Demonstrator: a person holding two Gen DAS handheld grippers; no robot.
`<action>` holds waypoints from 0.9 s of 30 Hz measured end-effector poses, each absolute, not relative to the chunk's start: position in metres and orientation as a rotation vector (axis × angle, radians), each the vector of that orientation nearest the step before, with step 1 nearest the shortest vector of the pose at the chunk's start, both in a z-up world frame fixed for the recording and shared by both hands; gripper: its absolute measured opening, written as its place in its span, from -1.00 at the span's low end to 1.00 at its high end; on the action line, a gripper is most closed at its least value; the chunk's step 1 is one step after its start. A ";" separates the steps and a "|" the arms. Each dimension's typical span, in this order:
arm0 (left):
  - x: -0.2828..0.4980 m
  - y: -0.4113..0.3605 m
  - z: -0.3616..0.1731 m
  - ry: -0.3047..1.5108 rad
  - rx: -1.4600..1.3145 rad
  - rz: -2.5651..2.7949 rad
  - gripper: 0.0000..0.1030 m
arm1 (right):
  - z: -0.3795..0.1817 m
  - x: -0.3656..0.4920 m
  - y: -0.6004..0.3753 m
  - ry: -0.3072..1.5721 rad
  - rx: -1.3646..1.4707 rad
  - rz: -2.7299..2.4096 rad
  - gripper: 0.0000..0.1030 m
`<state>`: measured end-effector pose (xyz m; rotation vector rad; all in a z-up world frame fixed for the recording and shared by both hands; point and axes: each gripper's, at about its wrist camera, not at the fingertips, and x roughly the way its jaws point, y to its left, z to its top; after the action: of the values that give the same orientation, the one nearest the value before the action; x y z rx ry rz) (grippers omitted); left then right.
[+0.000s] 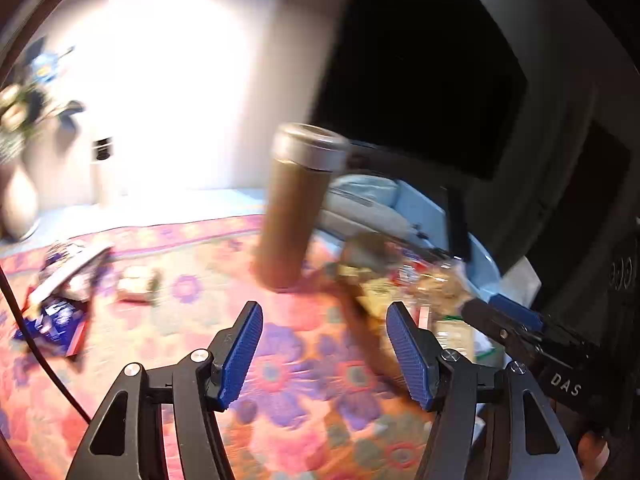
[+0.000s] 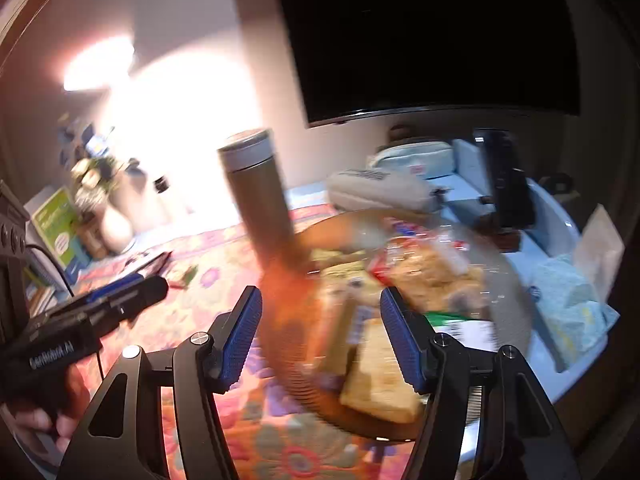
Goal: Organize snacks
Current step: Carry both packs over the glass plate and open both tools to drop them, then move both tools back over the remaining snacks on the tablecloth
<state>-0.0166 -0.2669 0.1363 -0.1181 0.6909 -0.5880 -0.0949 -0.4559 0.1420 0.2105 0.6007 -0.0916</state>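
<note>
Snacks are seen piled in a round woven basket on the floral tablecloth: a clear bag of pale pieces, a green-and-white pack, flat tan packets at the near rim. More wrappers are left loose on the cloth, well apart from the basket. A tall brown tumbler with a silver lid is stood just beside the rim. Left gripper and right gripper are both held part open, nothing gripped; heavy blur throughout
</note>
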 end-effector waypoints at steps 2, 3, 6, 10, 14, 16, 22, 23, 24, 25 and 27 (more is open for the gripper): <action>-0.012 -0.241 0.136 0.694 -0.152 -0.552 0.19 | 0.141 -0.088 -0.439 0.614 0.193 -0.062 0.18; -0.011 -0.228 0.136 0.692 -0.167 -0.536 0.19 | 0.140 -0.084 -0.431 0.620 0.182 -0.050 0.18; -0.008 -0.189 0.138 0.668 -0.184 -0.489 0.23 | 0.136 -0.069 -0.403 0.643 0.139 -0.027 0.18; -0.003 -0.134 0.133 0.643 -0.194 -0.412 0.30 | 0.126 -0.047 -0.366 0.684 0.097 0.032 0.18; 0.009 -0.091 0.115 0.680 -0.176 -0.352 0.30 | 0.110 -0.016 -0.333 0.730 0.087 0.089 0.18; 0.016 -0.074 0.103 0.692 -0.152 -0.345 0.46 | 0.100 0.003 -0.319 0.771 0.087 0.109 0.18; 0.060 -0.048 0.070 0.756 -0.144 -0.300 0.81 | 0.071 0.066 -0.286 0.903 0.157 0.216 0.41; 0.071 -0.047 0.063 0.781 -0.138 -0.289 0.81 | 0.065 0.077 -0.283 0.927 0.176 0.221 0.41; 0.078 -0.047 0.058 0.797 -0.133 -0.282 0.81 | 0.060 0.087 -0.282 0.949 0.192 0.221 0.41; 0.086 -0.047 0.052 0.812 -0.131 -0.282 0.81 | 0.055 0.097 -0.280 0.965 0.204 0.217 0.41; 0.098 -0.047 0.041 0.833 -0.145 -0.292 0.81 | 0.046 0.114 -0.278 0.986 0.206 0.187 0.41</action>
<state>0.0980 -0.0470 0.0406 -0.1454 0.8330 -0.2918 0.1140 -0.2779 0.0459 0.2059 0.9862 0.1866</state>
